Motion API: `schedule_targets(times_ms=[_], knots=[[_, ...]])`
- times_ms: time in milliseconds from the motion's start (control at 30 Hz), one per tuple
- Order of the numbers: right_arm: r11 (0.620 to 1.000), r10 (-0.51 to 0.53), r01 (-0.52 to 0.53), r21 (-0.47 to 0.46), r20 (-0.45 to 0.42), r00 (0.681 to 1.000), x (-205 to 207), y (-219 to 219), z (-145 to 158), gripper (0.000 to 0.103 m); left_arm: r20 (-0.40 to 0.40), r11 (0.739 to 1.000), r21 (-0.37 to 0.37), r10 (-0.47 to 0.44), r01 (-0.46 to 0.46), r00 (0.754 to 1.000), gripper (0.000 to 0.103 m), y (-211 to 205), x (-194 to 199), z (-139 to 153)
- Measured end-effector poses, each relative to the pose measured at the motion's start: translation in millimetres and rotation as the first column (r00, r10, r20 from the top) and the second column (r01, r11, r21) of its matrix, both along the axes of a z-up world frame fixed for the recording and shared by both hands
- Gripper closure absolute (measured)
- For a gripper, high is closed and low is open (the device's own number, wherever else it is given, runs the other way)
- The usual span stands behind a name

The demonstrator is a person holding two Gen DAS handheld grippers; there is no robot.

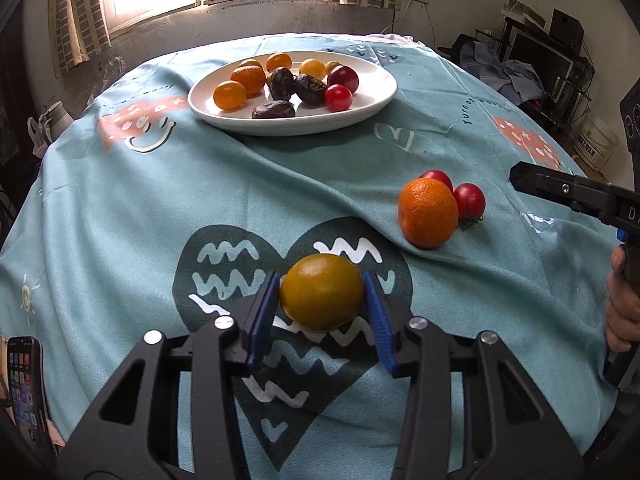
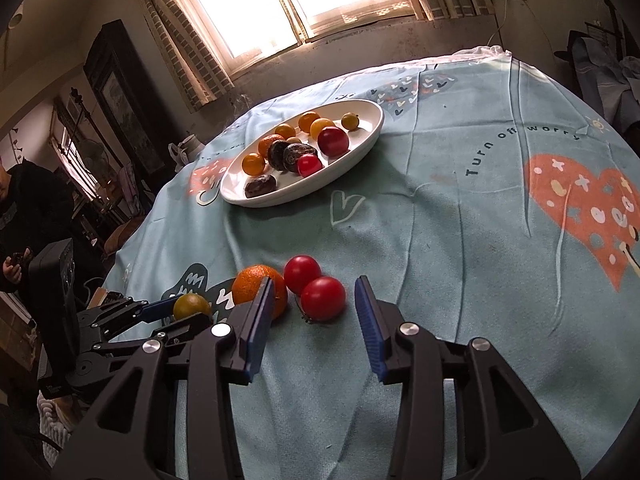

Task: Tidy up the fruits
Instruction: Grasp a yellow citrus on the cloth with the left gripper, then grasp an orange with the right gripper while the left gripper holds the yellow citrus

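My left gripper (image 1: 322,292) is shut on a yellow-green citrus fruit (image 1: 322,291), its blue pads touching both sides, low over the cloth. The fruit also shows in the right wrist view (image 2: 192,306). An orange (image 1: 428,213) and two red tomatoes (image 1: 470,200) lie together to the right. My right gripper (image 2: 315,306) is open with the nearer red tomato (image 2: 323,298) between its fingertips and the orange (image 2: 260,291) just behind its left finger. A white oval plate (image 1: 372,100) at the far side holds several small orange, yellow, red and dark fruits.
A teal printed cloth (image 1: 120,220) covers the round table. A phone (image 1: 26,384) stands at the near left edge. A person (image 2: 28,216) is at the left. A white bucket (image 1: 598,140) and clutter are beyond the right edge.
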State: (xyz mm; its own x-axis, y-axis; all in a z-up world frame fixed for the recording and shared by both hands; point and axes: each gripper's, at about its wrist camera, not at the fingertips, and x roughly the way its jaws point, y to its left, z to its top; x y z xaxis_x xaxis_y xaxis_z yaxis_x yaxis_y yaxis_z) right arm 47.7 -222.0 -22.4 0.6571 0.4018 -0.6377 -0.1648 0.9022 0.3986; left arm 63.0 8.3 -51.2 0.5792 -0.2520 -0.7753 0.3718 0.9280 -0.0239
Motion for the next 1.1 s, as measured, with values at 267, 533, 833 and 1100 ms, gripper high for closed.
schedule_targets(times_ms=[267, 533, 833, 1100], knots=[[0.998, 0.044, -0.044, -0.04, 0.0, 0.999, 0.6, 15.9, -0.9, 0.061, 0.017, 0.999, -0.031, 0.044, -0.044, 0.999, 0.06, 9.4, -1.5, 4.1], [0.975, 0.102, -0.098, -0.197, 0.011, 0.995, 10.2, 62.9, 2.4, 0.061, -0.001, 0.992, -0.052, 0.113, -0.113, 0.994, 0.06, 22.3, 3.8, 3.4], [0.965, 0.114, -0.116, -0.236, -0.022, 0.993, 20.3, 76.5, -8.4, 0.063, -0.012, 0.99, -0.04, 0.132, -0.132, 0.991, 0.059, 23.6, 6.5, 1.0], [0.959, 0.134, -0.143, -0.246, -0.054, 0.99, 29.9, 90.4, -14.3, 0.064, -0.01, 0.989, -0.037, 0.145, -0.145, 0.989, 0.059, 24.5, 7.3, 1.0]])
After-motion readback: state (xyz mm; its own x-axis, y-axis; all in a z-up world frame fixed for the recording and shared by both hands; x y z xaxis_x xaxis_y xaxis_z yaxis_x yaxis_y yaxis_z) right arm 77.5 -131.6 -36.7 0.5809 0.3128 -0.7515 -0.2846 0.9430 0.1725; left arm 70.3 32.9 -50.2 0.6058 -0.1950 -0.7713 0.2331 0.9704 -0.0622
